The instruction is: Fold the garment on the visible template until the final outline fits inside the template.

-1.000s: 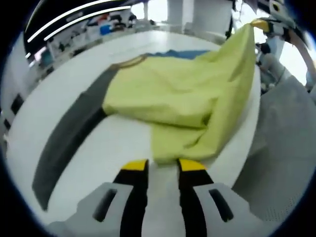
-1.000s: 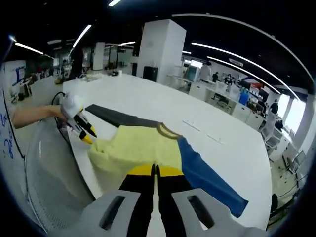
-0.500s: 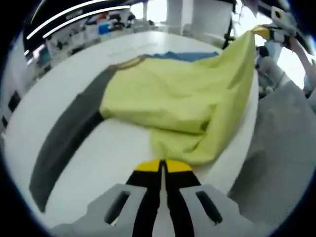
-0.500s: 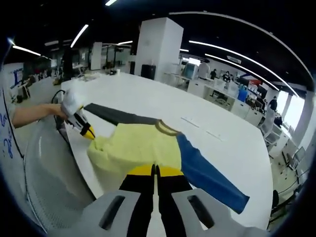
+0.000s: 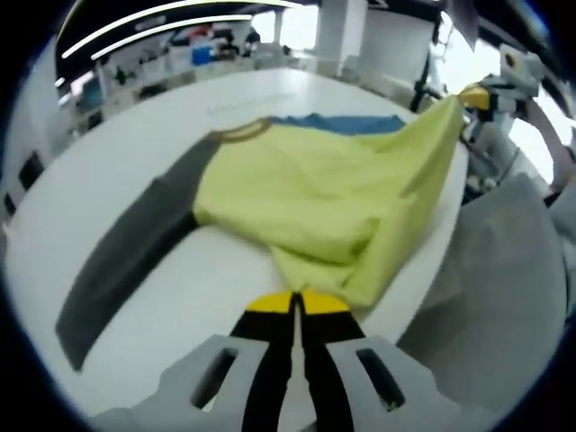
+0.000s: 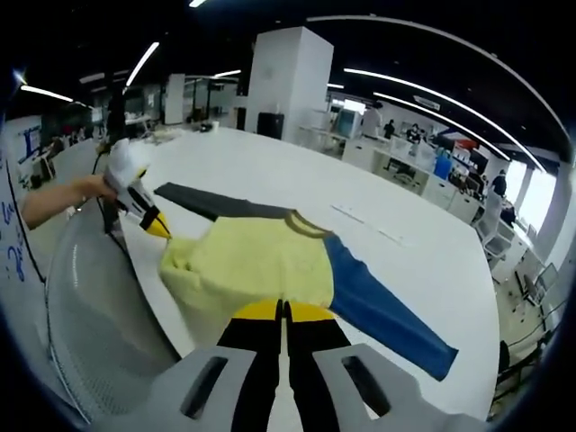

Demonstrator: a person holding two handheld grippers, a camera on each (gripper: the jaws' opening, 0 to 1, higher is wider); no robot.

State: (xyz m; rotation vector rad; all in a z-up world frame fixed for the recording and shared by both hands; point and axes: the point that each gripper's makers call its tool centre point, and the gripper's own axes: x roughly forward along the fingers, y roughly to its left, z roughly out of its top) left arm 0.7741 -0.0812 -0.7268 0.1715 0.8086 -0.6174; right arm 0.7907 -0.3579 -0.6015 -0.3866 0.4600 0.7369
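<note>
On the white tabletop (image 5: 117, 180), both grippers, left gripper (image 5: 295, 304) and right gripper (image 6: 283, 311), pinch the yellow-green long-sleeved cloth shirt (image 5: 306, 184) directly ahead, jaws closed.

The white desk (image 6: 270, 171) lies bare and open far beyond the garment (image 6: 261, 265). Near the desk edge, a grey chair (image 5: 486, 306) crowds the right side

A broad white worktop (image 6: 270, 171) curves across both views. In the right gripper view a white square pillar (image 6: 292, 76) rises behind it, with long ceiling light strips (image 6: 432, 90) overhead. Desks (image 6: 423, 175) with people (image 6: 498, 187) around them stand far off at the right, and office chairs (image 6: 531, 292) sit past the worktop's right end. In the left gripper view, grey floor (image 5: 504, 297) lies beside the worktop's edge.
</note>
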